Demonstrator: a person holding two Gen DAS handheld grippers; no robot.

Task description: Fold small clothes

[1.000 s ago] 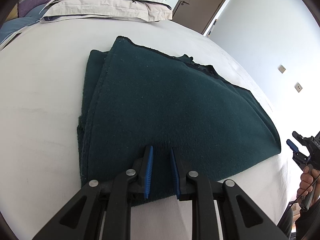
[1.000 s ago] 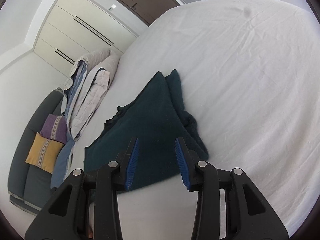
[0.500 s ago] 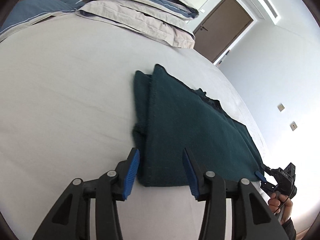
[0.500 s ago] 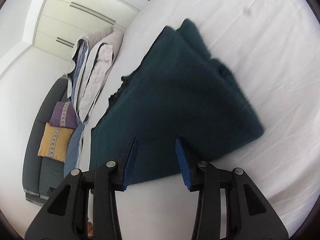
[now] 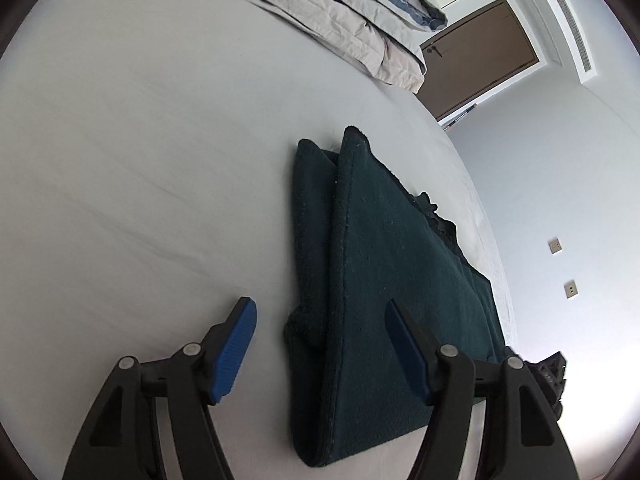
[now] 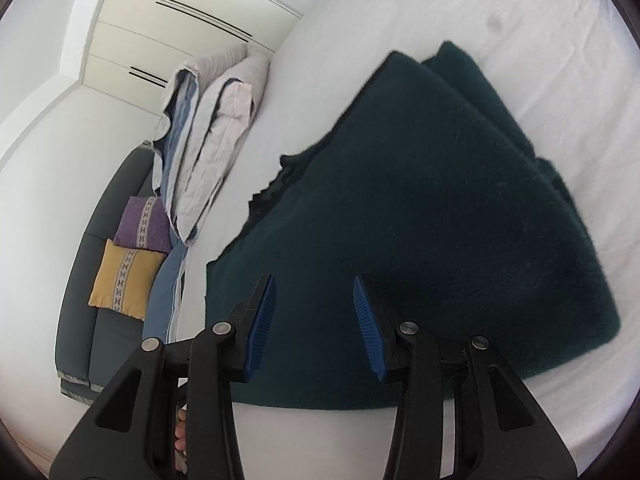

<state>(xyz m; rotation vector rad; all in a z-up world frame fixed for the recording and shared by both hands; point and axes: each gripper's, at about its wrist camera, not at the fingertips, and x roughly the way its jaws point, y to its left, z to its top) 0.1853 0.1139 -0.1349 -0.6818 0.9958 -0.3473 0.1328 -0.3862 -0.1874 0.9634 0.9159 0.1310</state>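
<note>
A dark green fleece garment (image 5: 384, 280) lies folded in layers on the white bed (image 5: 140, 168). It also shows in the right wrist view (image 6: 432, 208). My left gripper (image 5: 320, 316) is open and empty, its blue pads straddling the garment's near left folded edge, just above it. My right gripper (image 6: 314, 292) is open and empty, hovering over the garment's near edge on the opposite side. The right gripper's tip (image 5: 550, 376) shows at the far lower right of the left wrist view.
Folded grey and blue bedding (image 5: 352, 12) lies at the head of the bed, also seen in the right wrist view (image 6: 208, 140). A grey sofa with purple (image 6: 142, 226) and yellow (image 6: 124, 280) cushions stands beside the bed. A brown door (image 5: 480, 56) is beyond.
My left gripper has let go of the garment's edge, opened wide and shifted left to the folded side. My right gripper has moved in closer over the garment, still open.
</note>
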